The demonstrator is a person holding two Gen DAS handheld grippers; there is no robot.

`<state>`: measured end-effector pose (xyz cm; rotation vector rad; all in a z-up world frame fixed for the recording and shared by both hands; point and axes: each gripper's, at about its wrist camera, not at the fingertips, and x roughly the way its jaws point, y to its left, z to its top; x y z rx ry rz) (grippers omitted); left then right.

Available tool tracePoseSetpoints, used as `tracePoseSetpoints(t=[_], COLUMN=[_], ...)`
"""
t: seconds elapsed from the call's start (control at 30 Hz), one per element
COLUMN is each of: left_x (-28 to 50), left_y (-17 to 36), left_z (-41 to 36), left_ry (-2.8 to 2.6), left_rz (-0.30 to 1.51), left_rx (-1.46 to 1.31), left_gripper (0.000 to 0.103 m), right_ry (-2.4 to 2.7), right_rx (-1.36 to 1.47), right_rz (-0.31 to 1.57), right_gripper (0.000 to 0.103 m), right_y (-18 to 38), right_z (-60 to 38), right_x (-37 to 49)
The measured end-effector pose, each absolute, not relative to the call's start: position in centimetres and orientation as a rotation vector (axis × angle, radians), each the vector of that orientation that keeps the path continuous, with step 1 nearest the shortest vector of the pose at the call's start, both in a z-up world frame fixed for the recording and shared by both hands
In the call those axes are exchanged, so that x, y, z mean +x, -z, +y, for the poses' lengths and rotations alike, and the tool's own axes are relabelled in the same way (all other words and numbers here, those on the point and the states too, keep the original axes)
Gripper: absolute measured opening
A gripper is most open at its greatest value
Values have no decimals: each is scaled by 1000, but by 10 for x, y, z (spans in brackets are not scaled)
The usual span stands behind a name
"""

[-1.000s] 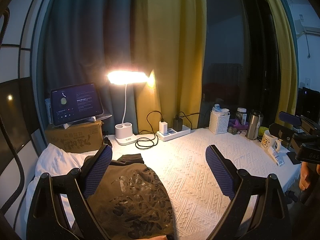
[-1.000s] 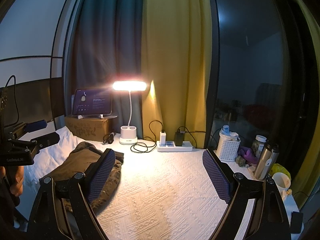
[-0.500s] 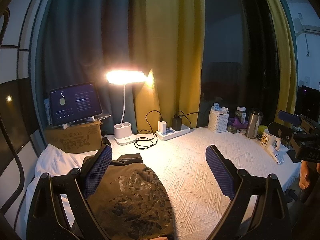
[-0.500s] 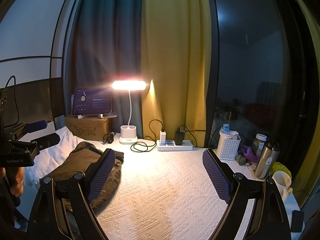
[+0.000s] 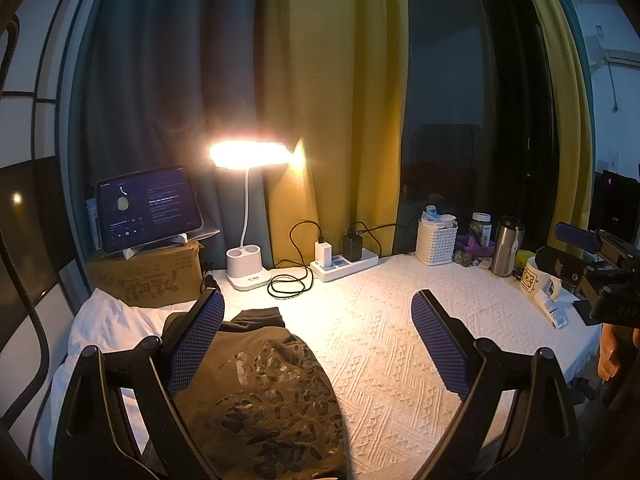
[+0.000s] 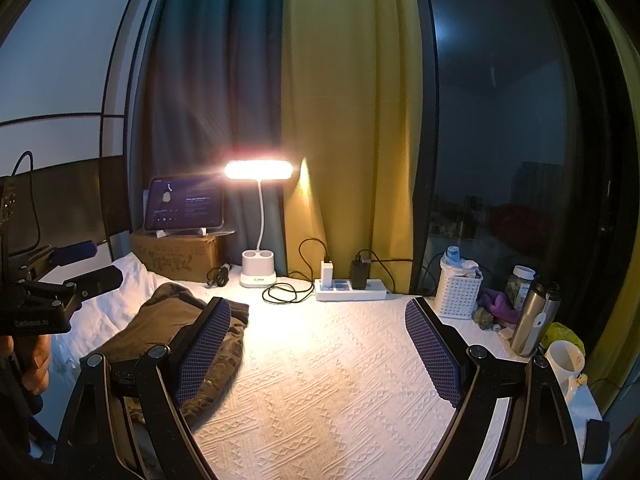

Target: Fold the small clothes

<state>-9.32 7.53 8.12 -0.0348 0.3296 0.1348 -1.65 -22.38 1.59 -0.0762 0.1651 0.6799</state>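
An olive-brown garment (image 5: 264, 392) with a dark print lies rumpled on the left part of the white textured table cover (image 5: 380, 340). My left gripper (image 5: 316, 308) hovers over it, open, with nothing between its blue pads; its left finger hides part of the cloth. In the right wrist view the same garment (image 6: 168, 320) sits at the left, partly behind the left finger of my right gripper (image 6: 318, 308), which is open and empty over the bare cover (image 6: 320, 380). Each gripper shows in the other's view: the right gripper (image 5: 568, 250) and the left gripper (image 6: 96, 264).
At the back stand a lit desk lamp (image 5: 248, 156), a tablet (image 5: 148, 208) on a cardboard box (image 5: 148, 276), and a power strip (image 5: 344, 266) with a coiled cable. A white basket (image 5: 436, 240), steel tumbler (image 5: 506, 246) and mug (image 5: 534, 280) crowd the right. White bedding (image 5: 100, 320) lies left.
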Motion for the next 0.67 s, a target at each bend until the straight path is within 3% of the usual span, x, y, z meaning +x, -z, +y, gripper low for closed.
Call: tracePoseSetpoints(t=[0.67], left_x=[-92], left_y=[-79], left_z=[78], left_ry=[-129], left_rz=[337], left_rx=[-44], left_gripper=[94], right_ry=[-687], right_rx=[-89], right_rz=[182], right_gripper=[90], right_y=[-9], right_z=[-218], right_x=[-19])
